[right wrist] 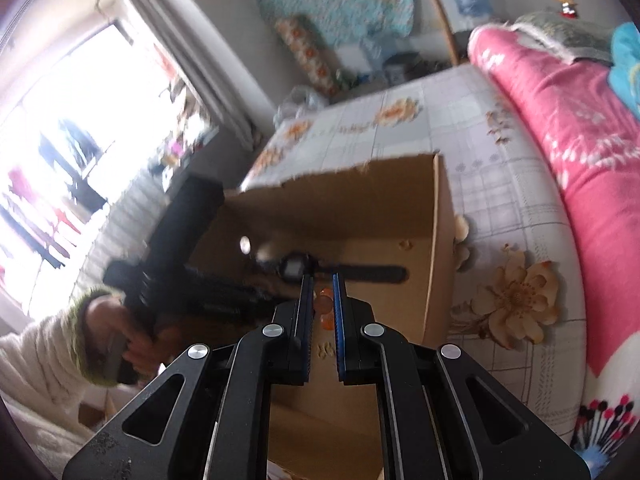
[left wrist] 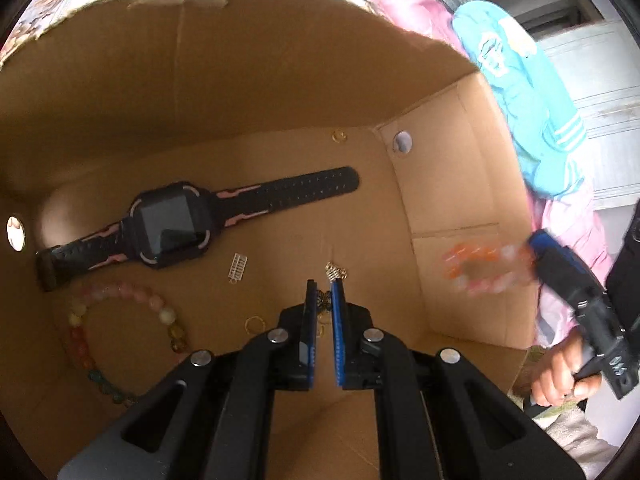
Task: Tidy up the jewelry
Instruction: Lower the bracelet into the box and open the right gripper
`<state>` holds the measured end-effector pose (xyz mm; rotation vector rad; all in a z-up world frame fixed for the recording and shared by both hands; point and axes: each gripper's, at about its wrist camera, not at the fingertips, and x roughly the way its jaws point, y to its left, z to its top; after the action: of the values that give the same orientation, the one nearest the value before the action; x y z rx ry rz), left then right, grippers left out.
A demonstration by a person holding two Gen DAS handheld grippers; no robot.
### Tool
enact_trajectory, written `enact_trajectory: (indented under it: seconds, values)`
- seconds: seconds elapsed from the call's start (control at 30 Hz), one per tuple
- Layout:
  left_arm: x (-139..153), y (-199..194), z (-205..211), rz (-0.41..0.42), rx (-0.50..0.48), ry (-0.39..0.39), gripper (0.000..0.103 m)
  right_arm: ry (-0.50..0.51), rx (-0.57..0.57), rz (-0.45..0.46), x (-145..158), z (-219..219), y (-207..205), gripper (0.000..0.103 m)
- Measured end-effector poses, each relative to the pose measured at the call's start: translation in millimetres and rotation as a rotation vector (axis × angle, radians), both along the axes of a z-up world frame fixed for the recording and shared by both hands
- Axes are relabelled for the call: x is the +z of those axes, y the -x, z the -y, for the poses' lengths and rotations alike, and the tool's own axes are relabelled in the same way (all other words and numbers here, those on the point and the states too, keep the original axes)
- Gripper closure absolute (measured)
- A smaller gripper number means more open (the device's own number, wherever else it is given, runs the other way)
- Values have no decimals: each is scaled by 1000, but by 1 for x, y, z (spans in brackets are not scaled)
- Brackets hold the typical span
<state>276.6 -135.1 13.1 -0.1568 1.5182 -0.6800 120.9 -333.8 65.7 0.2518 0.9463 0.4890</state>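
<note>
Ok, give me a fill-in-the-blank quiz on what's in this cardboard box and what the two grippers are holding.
1. The black smartwatch with pink trim lies on the floor of the brown ____ box.
2. The right gripper carries an orange-and-white beaded ____.
3. The left gripper pinches a small dark ____-shaped charm.
4. The pastel bead bracelet lies nearer the camera than the ____.

Missing: cardboard; bracelet; butterfly; smartwatch

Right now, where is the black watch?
The black watch lies flat on the floor of the cardboard box, left of centre in the left wrist view, just above the pastel bead bracelet.
</note>
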Motion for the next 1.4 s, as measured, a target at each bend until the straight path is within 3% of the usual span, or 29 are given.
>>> enact_trajectory:
  seconds: [0.03, 0.17, 0.3, 0.37, 0.53, 0.73, 0.83, 0.93, 1.23, 1.3, 1.4]
  values:
    - [1, 0, 0, 0, -2, -2, 96, 15, 15, -15, -1, -2, -3, 95]
    - [-4, -1, -3, -40, 13, -18, 74, 120, 83, -59, -4, -13, -15, 95]
    - [0, -2, -13, -50, 52, 28, 61, 239, 166, -85, -8, -30, -23, 95]
    - [7, 0, -19, -26, 69, 45, 53, 312, 208, -87, -10, -38, -25, 95]
    - [23, 10, -37, 39, 122, 71, 44, 549, 316, -32, -17, -63, -33, 95]
    - [47, 27, -61, 179, 146, 56, 34, 767, 471, -13, -36, -87, -30, 94]
    - [49, 36, -64, 210, 135, 46, 30, 795, 528, -79, -47, -91, -24, 82]
    - [42, 34, -58, 210, 130, 38, 29, 773, 545, -118, -45, -90, -19, 80]
    - [45, 33, -67, 264, 140, 52, 29, 625, 378, -225, -33, -85, -51, 82]
    - [48, 35, -69, 275, 136, 65, 29, 628, 376, -245, -37, -90, -54, 85]
    - [52, 37, -67, 305, 140, 49, 29, 712, 388, -263, -52, -106, -61, 88]
